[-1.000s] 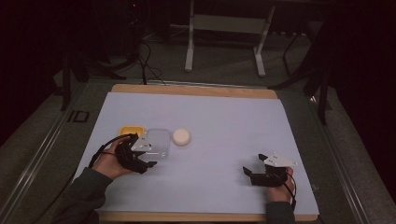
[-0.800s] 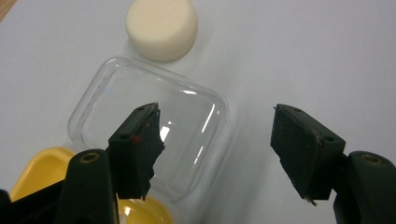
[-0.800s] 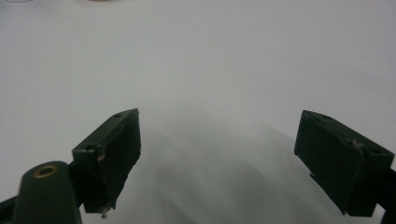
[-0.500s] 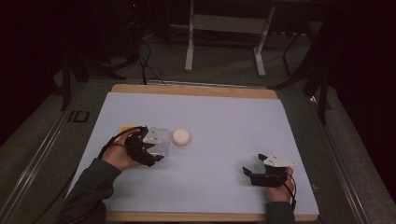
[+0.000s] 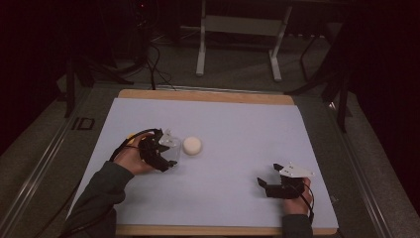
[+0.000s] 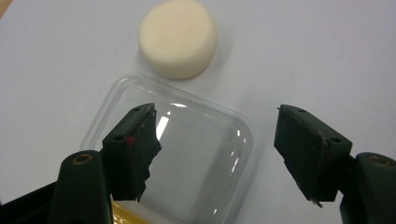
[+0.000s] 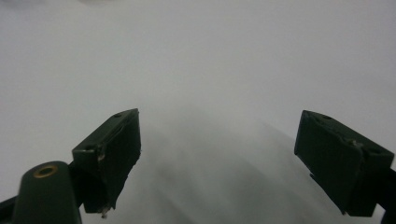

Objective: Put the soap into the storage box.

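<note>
Left gripper (image 5: 166, 151): left half of the bench, above a clear plastic lid (image 6: 187, 154); jaws just been opening, now spread apart over the lid, pads off it. Lid: flat on the white sheet (image 5: 237, 129), a yellow edge (image 6: 123, 217) beneath its near side. Cream foam puck (image 6: 178, 37): just beside the lid's far edge, apart from it. Right gripper (image 5: 267, 186): near the bench's front right corner, jaws wide, nothing between.

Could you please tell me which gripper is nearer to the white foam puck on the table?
The left. The left gripper hovers over the clear lid right beside the foam puck, jaws open; the right gripper rests far off near the table's front edge.
</note>
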Available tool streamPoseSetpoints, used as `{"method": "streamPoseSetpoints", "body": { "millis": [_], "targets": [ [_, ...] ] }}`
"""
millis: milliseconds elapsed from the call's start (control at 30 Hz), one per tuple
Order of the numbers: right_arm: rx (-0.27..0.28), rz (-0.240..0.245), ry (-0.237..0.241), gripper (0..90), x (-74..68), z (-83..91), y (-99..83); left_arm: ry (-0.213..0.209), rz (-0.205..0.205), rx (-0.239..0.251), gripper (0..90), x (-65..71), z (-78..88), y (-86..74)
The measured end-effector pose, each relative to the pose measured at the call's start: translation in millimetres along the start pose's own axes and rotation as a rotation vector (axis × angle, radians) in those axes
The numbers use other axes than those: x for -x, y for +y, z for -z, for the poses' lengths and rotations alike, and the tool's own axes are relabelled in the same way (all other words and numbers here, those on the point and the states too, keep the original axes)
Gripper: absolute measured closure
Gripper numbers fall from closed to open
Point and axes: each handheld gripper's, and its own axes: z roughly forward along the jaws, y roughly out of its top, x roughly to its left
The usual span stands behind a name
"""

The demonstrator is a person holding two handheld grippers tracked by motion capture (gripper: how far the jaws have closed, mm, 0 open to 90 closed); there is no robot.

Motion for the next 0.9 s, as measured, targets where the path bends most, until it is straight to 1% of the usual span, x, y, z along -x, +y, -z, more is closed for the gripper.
{"method": "streamPoseSetpoints", "body": {
  "millis": [233, 300, 367, 733, 900],
  "targets": [
    [0.000, 0.001, 0.001, 14.4, -0.1, -0.1, 0.0, -0.004, 0.006, -0.004, 30.3, -7.6, -2.0, 2.1],
    [0.000, 0.001, 0.001, 14.4, -0.2, -0.2, 0.0, -0.018, 0.007, 0.004, 29.4, -9.5, -2.4, 2.8],
    [-0.002, 0.003, 0.000, 14.4, -0.3, -0.3, 0.1, -0.023, 0.006, 0.008, 29.1, -11.1, -2.7, 3.9],
    [-0.003, 0.003, -0.001, 14.4, -0.5, -0.3, 0.1, -0.030, 0.005, -0.003, 29.1, -19.4, -7.5, 11.0],
    [-0.003, 0.005, 0.000, 14.4, -0.5, -0.4, 0.2, -0.030, 0.007, 0.008, 29.1, -21.5, -8.4, 13.6]
  ]
}}
